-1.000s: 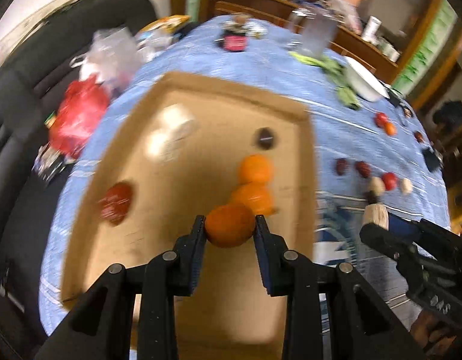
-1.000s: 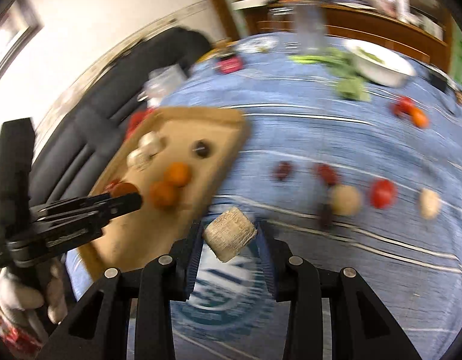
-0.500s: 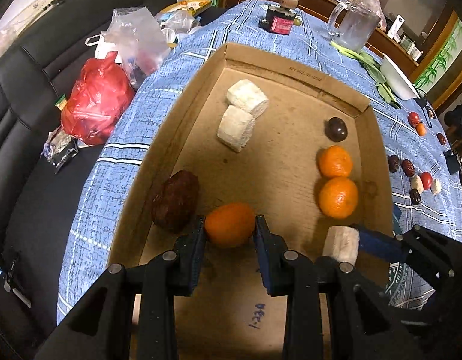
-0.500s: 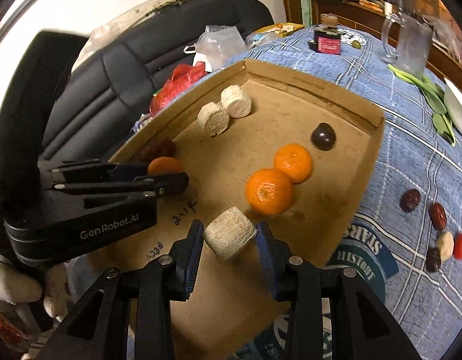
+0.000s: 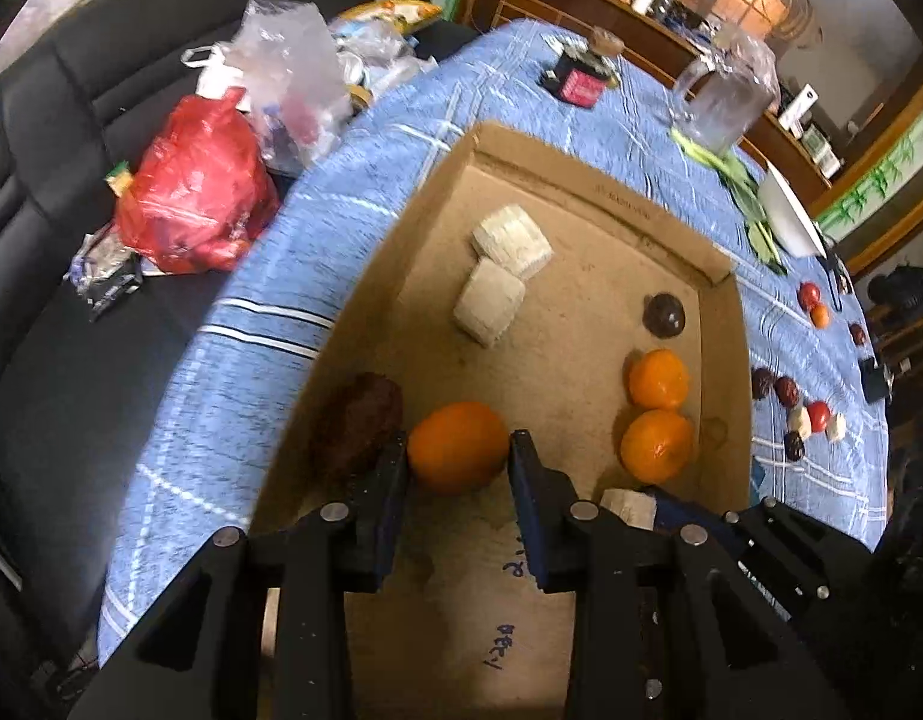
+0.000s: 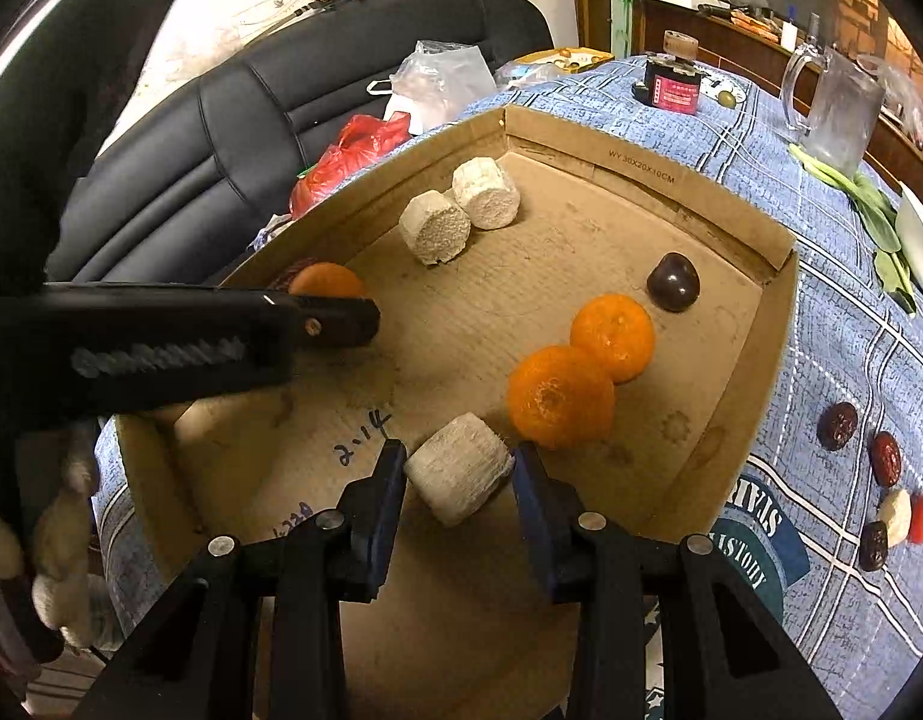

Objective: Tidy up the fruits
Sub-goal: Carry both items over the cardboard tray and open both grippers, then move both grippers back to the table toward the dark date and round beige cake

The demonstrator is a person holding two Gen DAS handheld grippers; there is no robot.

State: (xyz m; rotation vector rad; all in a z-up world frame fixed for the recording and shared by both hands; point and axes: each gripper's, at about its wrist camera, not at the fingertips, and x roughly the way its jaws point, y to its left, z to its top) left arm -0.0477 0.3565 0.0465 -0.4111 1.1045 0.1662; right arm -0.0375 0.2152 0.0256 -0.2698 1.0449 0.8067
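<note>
A shallow cardboard box (image 5: 581,180) (image 6: 641,168) lies on the blue tablecloth. My left gripper (image 5: 458,459) is shut on an orange (image 5: 458,447), low inside the box beside a dark red fruit (image 5: 359,420). My right gripper (image 6: 459,477) is shut on a pale cylindrical chunk (image 6: 458,474), low inside the box next to two oranges (image 6: 560,396) (image 6: 611,336). Two pale chunks (image 6: 461,210) and a dark round fruit (image 6: 671,282) lie farther in. The left gripper (image 6: 317,306) shows in the right wrist view with its orange.
Loose small red, dark and pale fruits (image 6: 881,480) (image 5: 797,414) lie on the cloth right of the box. A glass pitcher (image 6: 833,108), a red-labelled jar (image 6: 671,87), greens and a white bowl (image 5: 791,222) stand farther back. Plastic bags (image 5: 197,192) sit on the black sofa at left.
Both grippers have moved over and down into the box with their loads. The left gripper's orange now sits beside the dark red fruit; the right gripper's chunk is close to the near orange.
</note>
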